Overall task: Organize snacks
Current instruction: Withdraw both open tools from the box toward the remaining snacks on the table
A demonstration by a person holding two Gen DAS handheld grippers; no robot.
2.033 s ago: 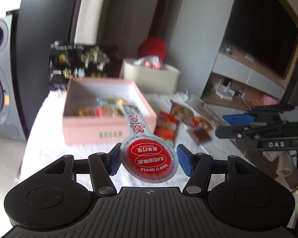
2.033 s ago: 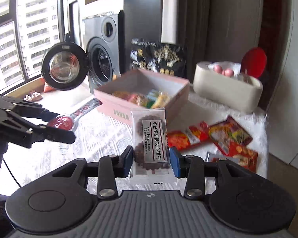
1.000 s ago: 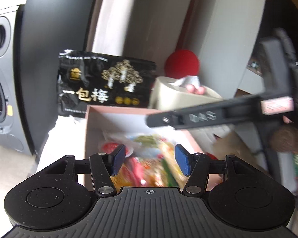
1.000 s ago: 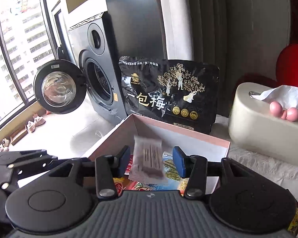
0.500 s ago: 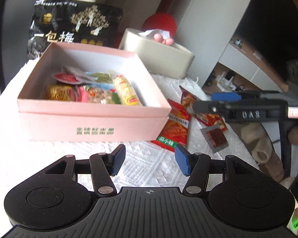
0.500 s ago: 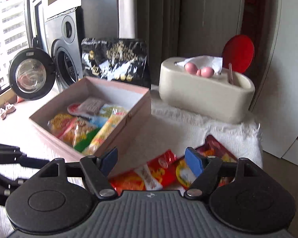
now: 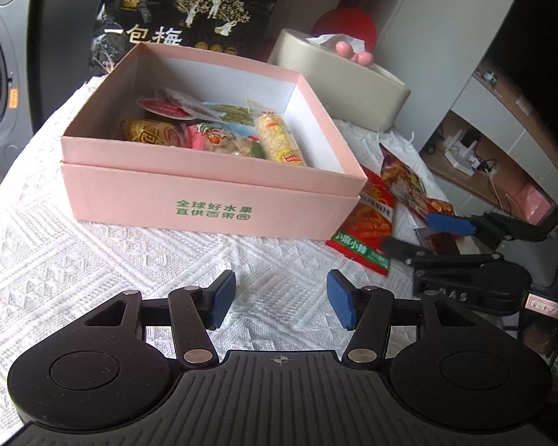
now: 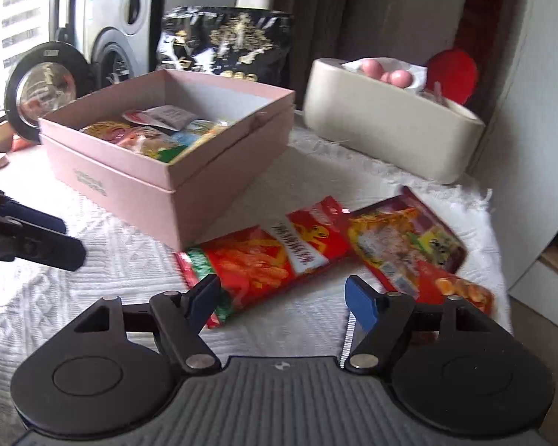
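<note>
One pink box (image 7: 212, 204) stands open on the white textured surface (image 7: 74, 260), with several snack packets inside (at least five; they overlap too much for an exact count): a red-and-white sachet (image 7: 163, 106) at the box's 11 o'clock, a yellow-red roll (image 7: 148, 132) at 9, and a long yellow bar (image 7: 281, 141) toward 3. Outside the box lie three loose packets. A red packet with a green end (image 8: 268, 256) touches the box's near corner at about 5 o'clock. A red and multicoloured packet (image 8: 405, 249) lies just beside it at 3, and a small dark-red sachet (image 7: 441, 239) sits under the right claw. The left claw (image 7: 281, 303) is wide with nothing between its blue pads. The right claw (image 8: 282, 303) is also wide and empty, its left pad over the green end of the red packet.
</note>
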